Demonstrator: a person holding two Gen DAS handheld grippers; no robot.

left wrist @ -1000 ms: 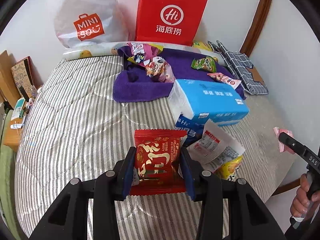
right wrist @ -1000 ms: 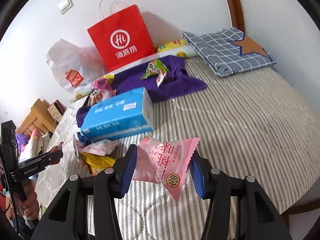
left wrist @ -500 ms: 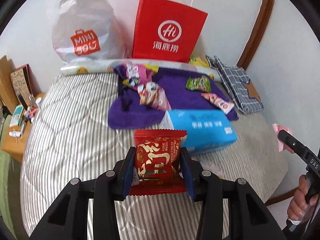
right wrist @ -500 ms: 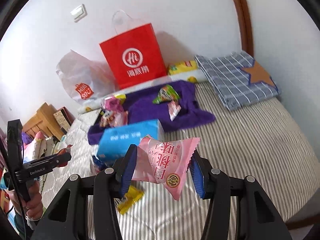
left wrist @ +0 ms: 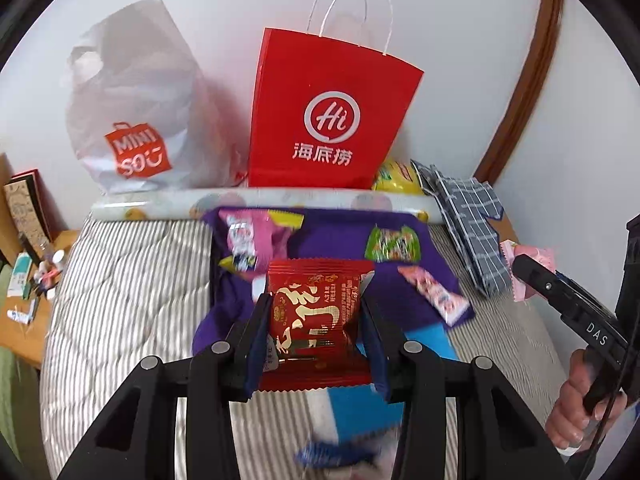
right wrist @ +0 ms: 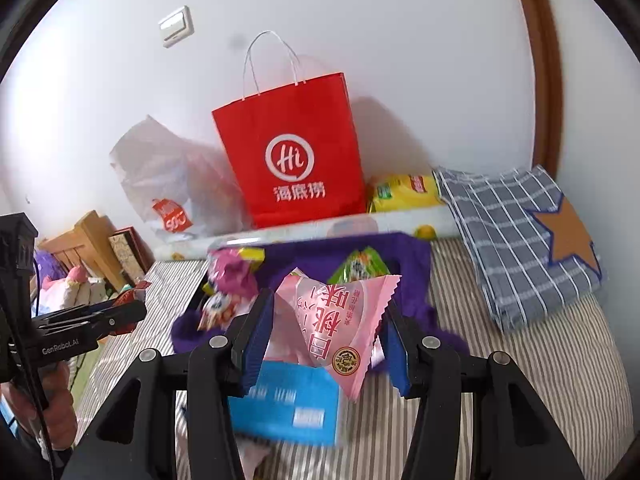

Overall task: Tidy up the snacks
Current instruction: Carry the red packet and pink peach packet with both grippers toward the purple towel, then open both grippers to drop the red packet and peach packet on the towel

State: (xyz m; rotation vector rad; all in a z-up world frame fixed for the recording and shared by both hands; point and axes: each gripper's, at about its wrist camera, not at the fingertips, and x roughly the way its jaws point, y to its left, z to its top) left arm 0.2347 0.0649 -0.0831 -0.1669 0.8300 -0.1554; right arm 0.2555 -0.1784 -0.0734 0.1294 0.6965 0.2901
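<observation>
The left hand-held gripper [left wrist: 316,328] pinches a red snack packet [left wrist: 318,316], the right hand-held gripper [right wrist: 326,330] a pink peach-candy packet [right wrist: 340,320], both held above the purple towel [left wrist: 344,236] where sorted snacks lie, likely for placing.

A cloth [left wrist: 344,236] lies on the far part of the bed [left wrist: 128,280], snack packets [left wrist: 394,244] on it. Behind it stands a paper bag [left wrist: 332,120], a plastic bag [left wrist: 136,112] to its left, folded fabric [left wrist: 468,224] to the right.
</observation>
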